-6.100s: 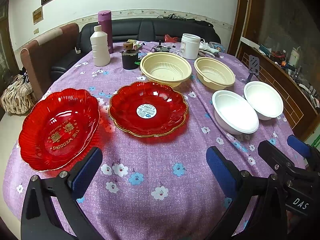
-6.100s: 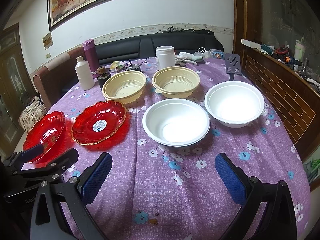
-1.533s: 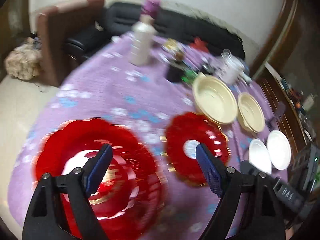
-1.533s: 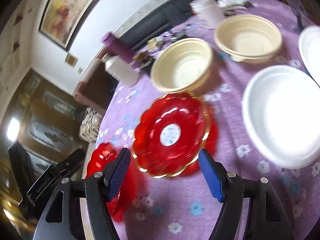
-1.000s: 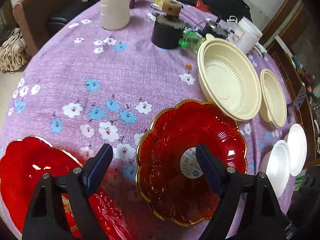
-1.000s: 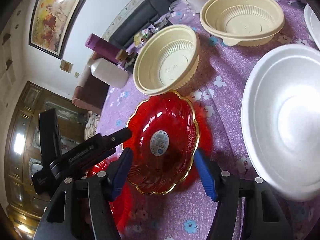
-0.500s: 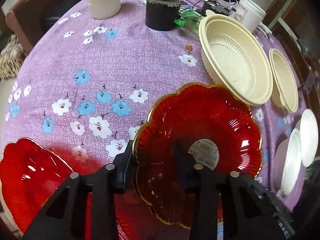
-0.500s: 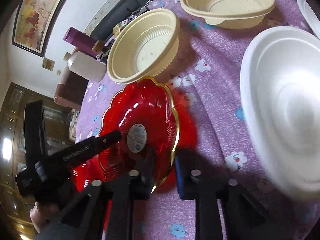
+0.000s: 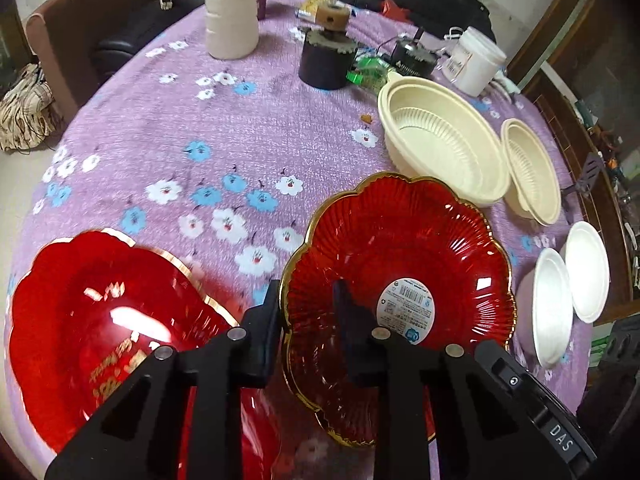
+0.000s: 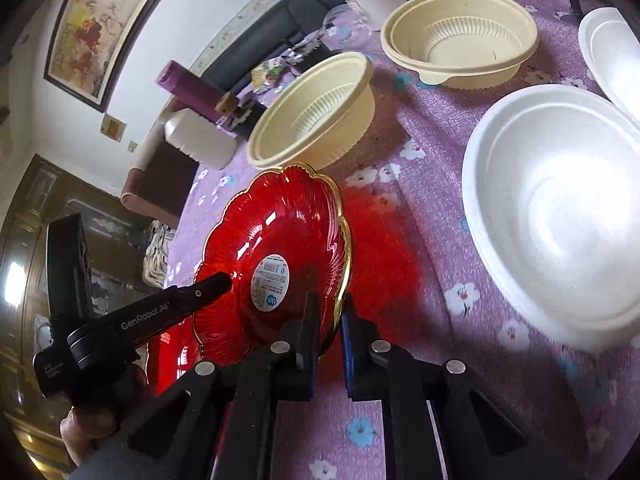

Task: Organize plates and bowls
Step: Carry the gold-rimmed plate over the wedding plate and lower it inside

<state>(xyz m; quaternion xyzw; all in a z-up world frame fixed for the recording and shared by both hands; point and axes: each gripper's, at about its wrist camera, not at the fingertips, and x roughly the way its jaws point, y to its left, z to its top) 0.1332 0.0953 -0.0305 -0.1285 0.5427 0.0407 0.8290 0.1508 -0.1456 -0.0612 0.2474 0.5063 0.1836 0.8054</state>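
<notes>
So nothing is stacked yet. Both grippers have just been closing on the red plate with the sticker (image 9: 400, 276): the left gripper (image 9: 308, 320) pinches its left rim, the right gripper (image 10: 329, 332) its near rim. It tilts up off the purple tablecloth (image 9: 208, 136), beside the other red plate (image 9: 100, 320) (probably its new home). Both grippers point steeply down.
</notes>
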